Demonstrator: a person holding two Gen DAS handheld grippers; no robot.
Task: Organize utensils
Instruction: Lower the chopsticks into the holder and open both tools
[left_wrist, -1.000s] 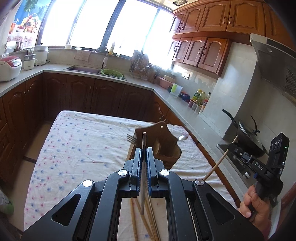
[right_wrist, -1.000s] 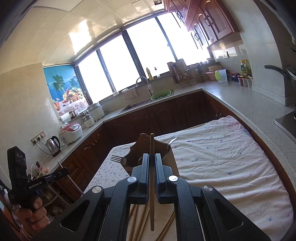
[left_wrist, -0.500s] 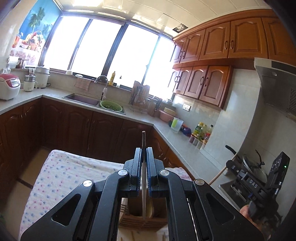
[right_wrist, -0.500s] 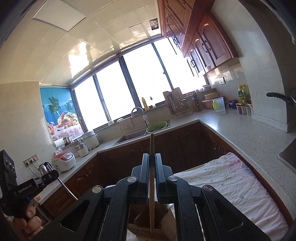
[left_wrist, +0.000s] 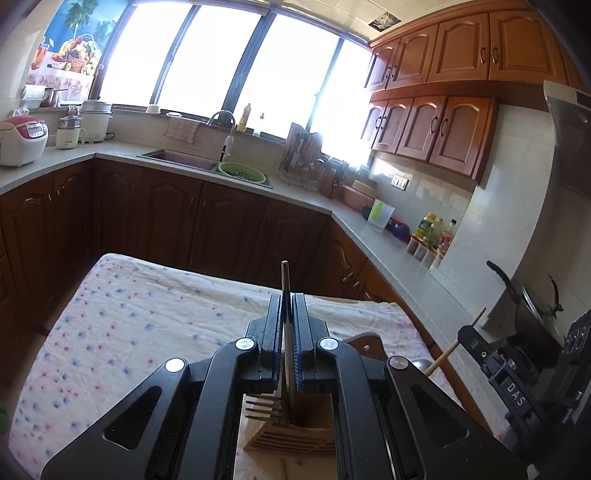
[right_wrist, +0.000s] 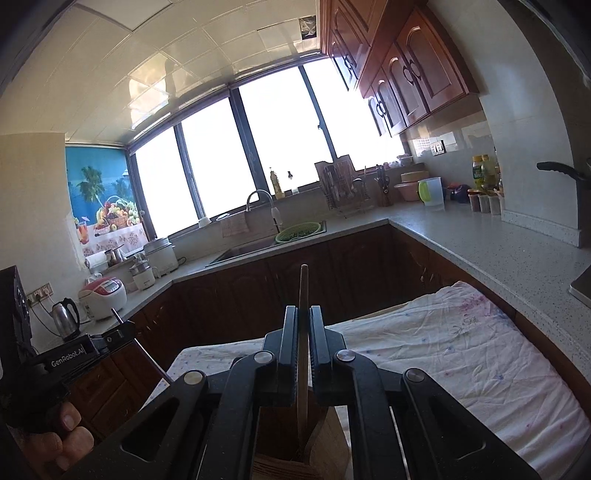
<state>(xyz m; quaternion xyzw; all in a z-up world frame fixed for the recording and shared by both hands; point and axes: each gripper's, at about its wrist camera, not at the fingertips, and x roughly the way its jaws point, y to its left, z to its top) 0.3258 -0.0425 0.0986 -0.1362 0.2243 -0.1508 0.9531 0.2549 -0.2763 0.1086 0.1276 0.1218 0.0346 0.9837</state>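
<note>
My left gripper (left_wrist: 286, 300) is shut on a thin metal chopstick (left_wrist: 285, 280) held nearly upright. Its lower end dips into the wooden utensil holder (left_wrist: 291, 435) right below, beside a fork (left_wrist: 263, 408) lying in it. My right gripper (right_wrist: 303, 311) is shut on a wooden chopstick (right_wrist: 303, 291), whose lower end reaches into the same holder (right_wrist: 295, 465). In the left wrist view the right gripper (left_wrist: 491, 365) sits at the right with its wooden chopstick (left_wrist: 456, 349). In the right wrist view the left gripper (right_wrist: 74, 356) appears at the left, gripped by a hand (right_wrist: 59, 439).
The holder stands on a table under a floral cloth (left_wrist: 129, 325). Dark wooden cabinets and a grey counter (right_wrist: 498, 243) wrap around it, with a sink (left_wrist: 177, 158) at the back. A pan (left_wrist: 532, 306) sits on the stove at the right.
Both grippers have travelled forward with their chopsticks. The holder, ahead of them on the table a second ago, now lies directly under them with the stick ends inside it.
</note>
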